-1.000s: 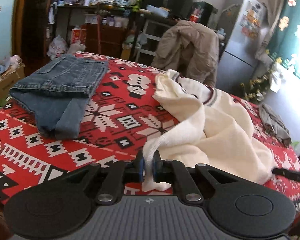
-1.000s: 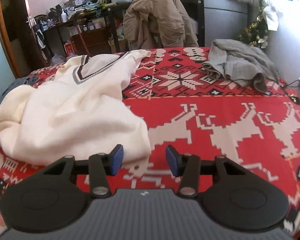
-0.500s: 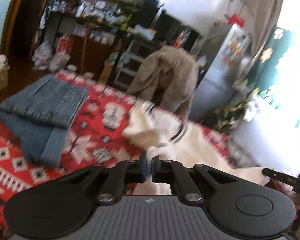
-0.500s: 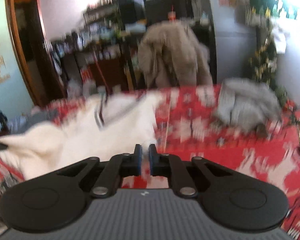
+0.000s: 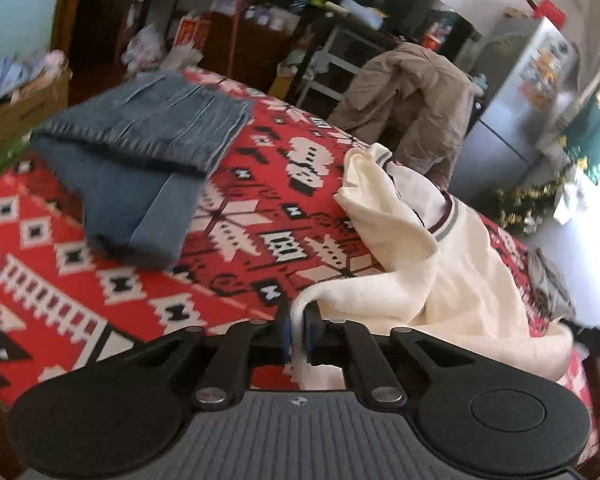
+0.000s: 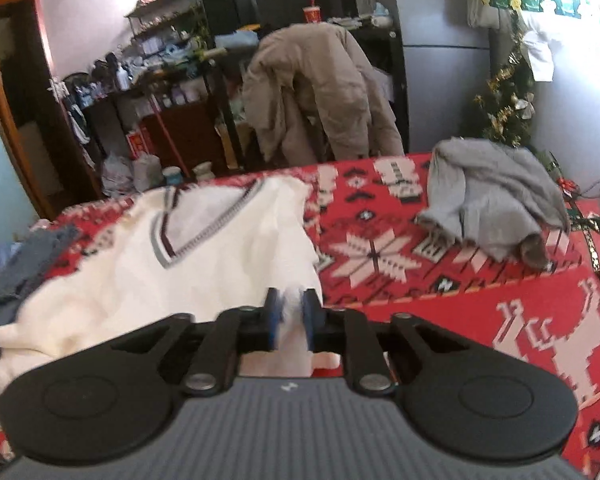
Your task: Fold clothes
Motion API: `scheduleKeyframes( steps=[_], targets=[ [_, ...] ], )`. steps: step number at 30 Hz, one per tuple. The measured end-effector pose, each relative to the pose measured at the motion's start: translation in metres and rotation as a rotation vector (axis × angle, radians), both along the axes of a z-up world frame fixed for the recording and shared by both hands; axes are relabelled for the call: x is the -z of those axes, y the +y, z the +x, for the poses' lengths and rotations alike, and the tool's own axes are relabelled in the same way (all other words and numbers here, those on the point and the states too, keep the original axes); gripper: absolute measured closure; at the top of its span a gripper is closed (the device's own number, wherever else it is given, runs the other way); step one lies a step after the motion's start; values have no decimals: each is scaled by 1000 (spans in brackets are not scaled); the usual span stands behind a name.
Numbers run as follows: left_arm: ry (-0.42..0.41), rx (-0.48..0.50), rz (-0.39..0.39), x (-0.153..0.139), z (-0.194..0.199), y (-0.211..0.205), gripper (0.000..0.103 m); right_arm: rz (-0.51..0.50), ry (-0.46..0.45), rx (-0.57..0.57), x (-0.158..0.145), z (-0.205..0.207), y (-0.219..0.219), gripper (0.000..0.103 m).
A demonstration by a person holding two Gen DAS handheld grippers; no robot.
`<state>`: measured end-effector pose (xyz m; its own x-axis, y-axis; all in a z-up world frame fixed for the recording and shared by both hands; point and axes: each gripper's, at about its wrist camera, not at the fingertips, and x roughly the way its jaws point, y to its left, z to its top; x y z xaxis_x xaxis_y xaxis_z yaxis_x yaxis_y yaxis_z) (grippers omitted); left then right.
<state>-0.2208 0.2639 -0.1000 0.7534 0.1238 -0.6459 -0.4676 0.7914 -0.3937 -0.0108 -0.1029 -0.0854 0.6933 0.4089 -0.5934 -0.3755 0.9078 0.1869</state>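
Two grippers, the left gripper (image 5: pixel 296 334) and the right gripper (image 6: pixel 288 318), each pinch the white sweater (image 6: pixel 204 264) near the bed's front edge (image 6: pixel 500 344); pulling evenly should flatten it

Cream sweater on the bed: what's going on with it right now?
A person holds a gripper in each hand, and both are shut on the cream sweater: the left gripper pinches one edge, the right gripper another. The sweater lies bunched and unfolded on the red patterned blanket. Folded jeans sit to one side, and a crumpled grey garment waits at the other.
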Motion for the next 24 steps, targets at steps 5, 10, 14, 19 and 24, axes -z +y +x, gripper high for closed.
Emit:
scheduleKeyframes(
  steps=[5,10,14,19,24],
  targets=[
    [-26,3,-3,1,-13,1,70,12,-7,27,5,-16,-13,53],
    [-37,-3,-9,4,-24,2,63,14,-8,41,6,-47,-33,42],
    [-31,18,-16,7,-28,-3,63,25,-1,68,12,-67,-48,38],
    [-24,69,-11,6,-31,-14,60,121,38,67,15,-78,-64,33],
    [-13,123,-5,5,-33,-23,57,105,78,-14,20,-84,-55,33]
  ],
)
